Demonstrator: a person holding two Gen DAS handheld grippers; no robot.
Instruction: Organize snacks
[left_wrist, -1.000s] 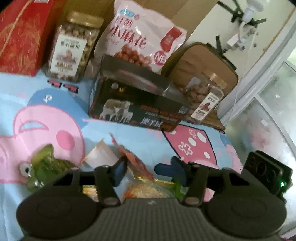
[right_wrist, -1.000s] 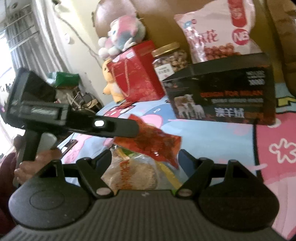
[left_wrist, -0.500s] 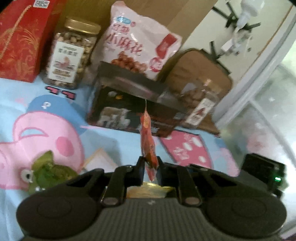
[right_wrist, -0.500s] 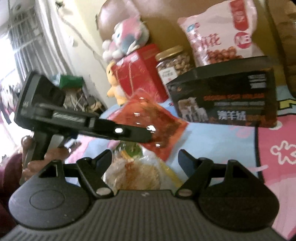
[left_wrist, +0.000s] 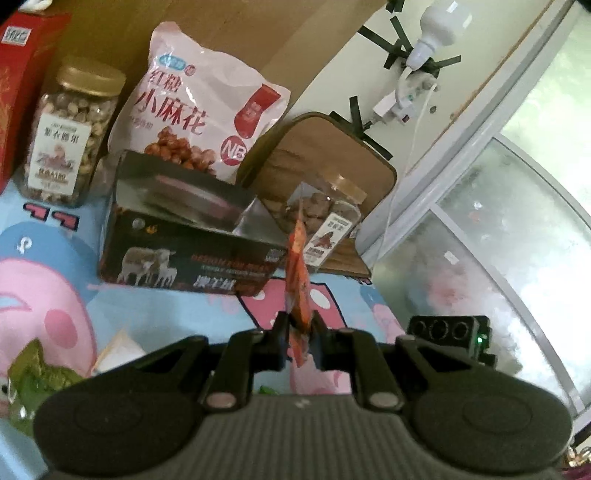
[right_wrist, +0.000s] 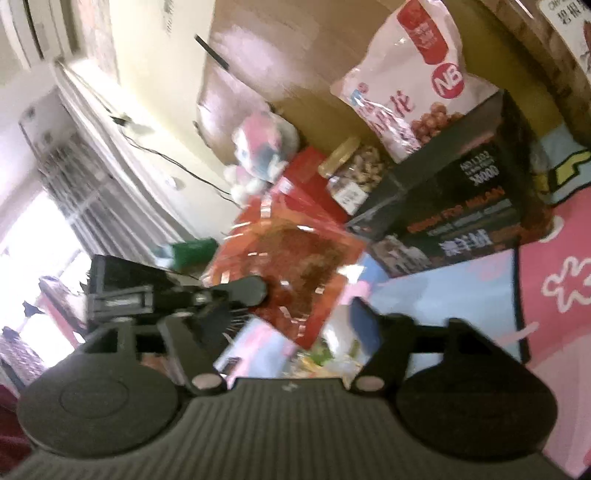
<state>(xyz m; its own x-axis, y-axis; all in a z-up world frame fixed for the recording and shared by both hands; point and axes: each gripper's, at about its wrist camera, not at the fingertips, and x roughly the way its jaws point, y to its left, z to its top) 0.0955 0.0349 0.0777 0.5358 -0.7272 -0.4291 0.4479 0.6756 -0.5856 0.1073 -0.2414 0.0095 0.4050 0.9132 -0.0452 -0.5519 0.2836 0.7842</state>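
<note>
Right now the left claw is clenched on a red snack packet, pinching its lower edge so the packet stands edge-on and upright above the cartoon-print sheet. Beyond it sits a black box with its lid flap raised, in front of a pink snack bag, with a nut jar to one side and a second jar to the other. From the right wrist view, the same packet hangs broadside near the box, and the right claw is released, its fingers spread wide and holding nothing.
</note>
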